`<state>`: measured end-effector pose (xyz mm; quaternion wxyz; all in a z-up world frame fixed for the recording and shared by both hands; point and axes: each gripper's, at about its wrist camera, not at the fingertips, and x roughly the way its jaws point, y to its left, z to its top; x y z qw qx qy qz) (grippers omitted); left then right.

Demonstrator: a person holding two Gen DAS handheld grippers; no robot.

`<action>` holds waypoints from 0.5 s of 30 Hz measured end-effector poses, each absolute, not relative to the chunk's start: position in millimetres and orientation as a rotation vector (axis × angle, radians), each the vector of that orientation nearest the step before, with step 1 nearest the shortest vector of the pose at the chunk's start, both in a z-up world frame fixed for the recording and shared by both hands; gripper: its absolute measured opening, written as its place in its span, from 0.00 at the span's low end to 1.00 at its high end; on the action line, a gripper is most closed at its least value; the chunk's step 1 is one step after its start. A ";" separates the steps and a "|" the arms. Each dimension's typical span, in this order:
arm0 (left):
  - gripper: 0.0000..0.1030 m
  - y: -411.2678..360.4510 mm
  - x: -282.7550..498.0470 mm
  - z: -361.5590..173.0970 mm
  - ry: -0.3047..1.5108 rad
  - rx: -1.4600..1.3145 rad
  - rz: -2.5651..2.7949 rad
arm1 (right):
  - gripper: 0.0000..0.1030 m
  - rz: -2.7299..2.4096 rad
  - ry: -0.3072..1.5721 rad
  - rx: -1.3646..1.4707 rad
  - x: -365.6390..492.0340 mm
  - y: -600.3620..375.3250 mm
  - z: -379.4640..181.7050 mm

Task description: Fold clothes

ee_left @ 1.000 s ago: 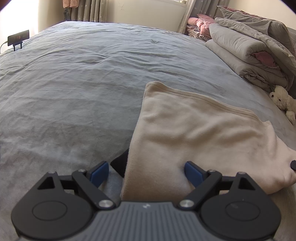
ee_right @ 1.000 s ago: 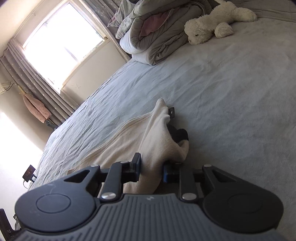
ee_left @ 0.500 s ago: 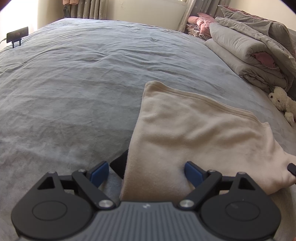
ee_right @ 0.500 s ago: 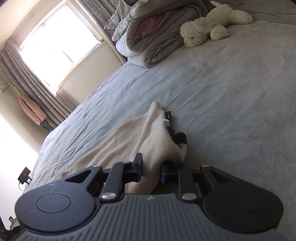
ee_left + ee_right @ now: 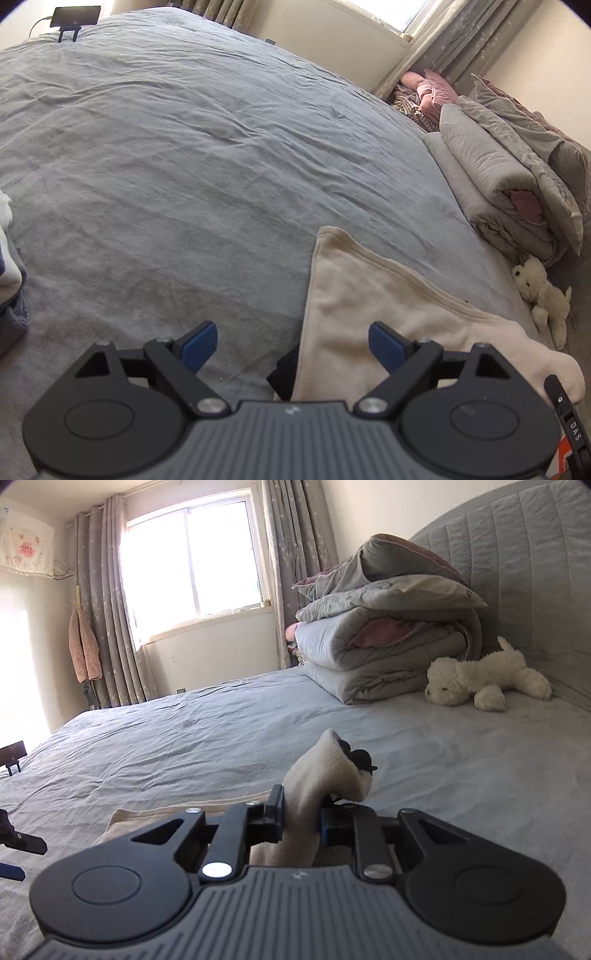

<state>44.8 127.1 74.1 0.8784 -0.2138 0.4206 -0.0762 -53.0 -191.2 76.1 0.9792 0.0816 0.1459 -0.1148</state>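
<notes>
Your right gripper (image 5: 301, 812) pinches a bunched corner of the cream garment (image 5: 373, 306).
Your left gripper (image 5: 293, 347) stands spread wide above the garment's near edge, gripping nothing; the cloth lies flat on the grey bed (image 5: 192, 177) ahead and right of it, dark lining (image 5: 286, 373) peeking out beneath.

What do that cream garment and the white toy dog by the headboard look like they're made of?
The cream garment looks like soft fleece or brushed knit: matte, with a fuzzy nap, bunching thickly where the right gripper pinches it. The toy dog looks like shaggy synthetic plush, with tufted, curly pile. Neither fibre can be told for sure.
</notes>
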 end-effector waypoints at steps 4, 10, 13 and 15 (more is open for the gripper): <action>0.87 153.0 49.5 75.5 0.884 -0.522 -0.116 | 0.20 -0.162 0.259 0.009 -49.5 -150.5 86.3; 0.87 171.4 53.1 76.9 0.881 -0.591 -0.092 | 0.19 0.012 0.265 -0.359 -49.5 -53.4 71.8; 0.87 176.7 54.1 75.5 0.887 -0.610 -0.085 | 0.18 0.120 0.333 -0.509 -47.6 -16.1 36.4; 0.87 180.3 55.0 74.5 0.891 -0.625 -0.080 | 0.18 0.166 0.388 -0.621 -48.3 -0.3 11.1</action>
